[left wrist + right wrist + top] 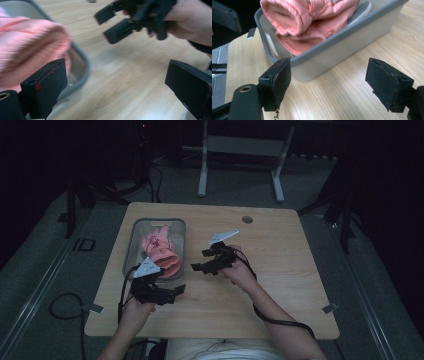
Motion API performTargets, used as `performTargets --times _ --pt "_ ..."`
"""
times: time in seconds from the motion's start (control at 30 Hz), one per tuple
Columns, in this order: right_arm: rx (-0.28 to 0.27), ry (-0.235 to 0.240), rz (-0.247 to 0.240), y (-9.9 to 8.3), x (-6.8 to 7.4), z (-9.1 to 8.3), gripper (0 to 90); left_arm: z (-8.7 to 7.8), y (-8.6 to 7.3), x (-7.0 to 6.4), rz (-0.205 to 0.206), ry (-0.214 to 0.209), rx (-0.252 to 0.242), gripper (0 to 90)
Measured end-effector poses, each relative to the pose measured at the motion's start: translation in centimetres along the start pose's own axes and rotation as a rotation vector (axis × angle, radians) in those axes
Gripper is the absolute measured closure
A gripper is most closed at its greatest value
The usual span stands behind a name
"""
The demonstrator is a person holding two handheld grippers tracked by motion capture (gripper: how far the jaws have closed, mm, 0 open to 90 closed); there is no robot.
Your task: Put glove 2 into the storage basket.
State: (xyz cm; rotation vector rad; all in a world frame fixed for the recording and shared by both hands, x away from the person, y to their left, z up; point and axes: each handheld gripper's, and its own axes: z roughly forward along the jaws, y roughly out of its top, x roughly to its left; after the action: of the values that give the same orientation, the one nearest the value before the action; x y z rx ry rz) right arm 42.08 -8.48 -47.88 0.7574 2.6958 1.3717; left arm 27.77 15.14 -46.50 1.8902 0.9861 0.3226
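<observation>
Both hand-held grippers, left (172,292) and right (200,266), gape empty beside the binned pink cloth (161,251).

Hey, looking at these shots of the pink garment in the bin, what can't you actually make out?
- Pink garment: blurred in the left gripper view, cut off by the edge.
- Grey bin floor: hidden under the garment in the right gripper view.
- Garment type: too small and dim in the high view.

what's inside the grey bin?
The grey bin holds bunched pink ribbed fabric, maybe a sweater, piled above the rim. Anything beneath it and most of the bin floor is covered.
</observation>
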Motion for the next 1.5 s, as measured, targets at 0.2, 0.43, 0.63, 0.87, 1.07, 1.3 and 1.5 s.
performTargets --times 0.2,0.43,0.63,0.87,1.07,1.3,1.5 --pt "0.005 0.0 0.002 -1.5 -0.2 -0.1 20.4 1.3 -1.1 -1.5 0.036 -0.039 0.016 3.5" --pt "0.019 -0.029 0.011 -3.2 -0.4 0.2 20.1 2.8 -2.2 -2.5 0.052 -0.041 0.027 3.4" --pt "0.031 -0.042 0.017 -4.6 -0.7 0.7 20.1 4.5 -3.5 -3.2 0.062 -0.047 0.076 3.5" --pt "0.028 -0.045 0.025 -5.9 -1.1 1.2 19.5 6.0 -4.5 -3.4 0.068 -0.034 0.1 3.5" --pt "0.035 -0.068 0.012 -6.7 -1.3 1.3 18.3 6.7 -5.2 -3.4 0.061 -0.007 0.126 3.5" --pt "0.029 -0.086 -0.006 -7.3 -1.5 1.2 17.6 6.9 -5.7 -3.1 0.057 0.01 0.124 3.4" --pt "0.036 -0.09 -0.017 -7.8 -1.5 1.4 17.5 7.1 -6.1 -3.0 0.063 0.014 0.125 3.4"
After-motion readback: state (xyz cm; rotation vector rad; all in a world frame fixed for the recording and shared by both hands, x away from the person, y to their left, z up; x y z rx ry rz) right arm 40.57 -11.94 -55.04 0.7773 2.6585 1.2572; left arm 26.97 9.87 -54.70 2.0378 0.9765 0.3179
